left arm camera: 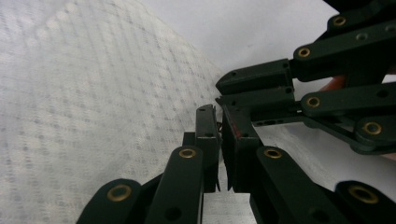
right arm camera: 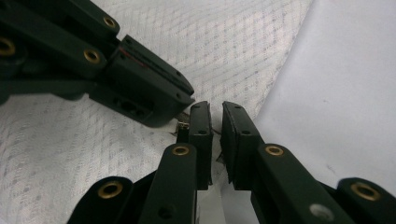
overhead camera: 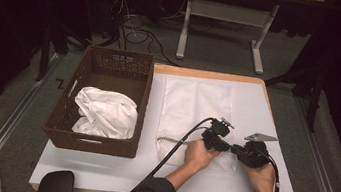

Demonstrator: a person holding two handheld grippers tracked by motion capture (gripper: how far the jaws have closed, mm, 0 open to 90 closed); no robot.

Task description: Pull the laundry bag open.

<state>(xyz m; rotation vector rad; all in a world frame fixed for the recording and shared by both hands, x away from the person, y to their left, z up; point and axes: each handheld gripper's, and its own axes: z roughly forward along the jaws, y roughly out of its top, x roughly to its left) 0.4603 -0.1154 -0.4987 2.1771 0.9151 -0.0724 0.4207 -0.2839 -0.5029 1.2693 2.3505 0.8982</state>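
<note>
A dim room surrounds a white-topped desk point(overhead camera: 268, 104) carrying a wicker basket point(overhead camera: 112, 67) of crumpled cloth. A white towel point(overhead camera: 192, 104) is laid flat, its long axis running away from the person. At its near right edge, the left gripper point(overhead camera: 217, 144) and right gripper point(overhead camera: 236, 151) are brought tip to tip, each nearly closed on the hem.

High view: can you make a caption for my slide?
Two hand-held black grippers meet at the flat white cloth's near edge, beside a brown woven basket.
</note>
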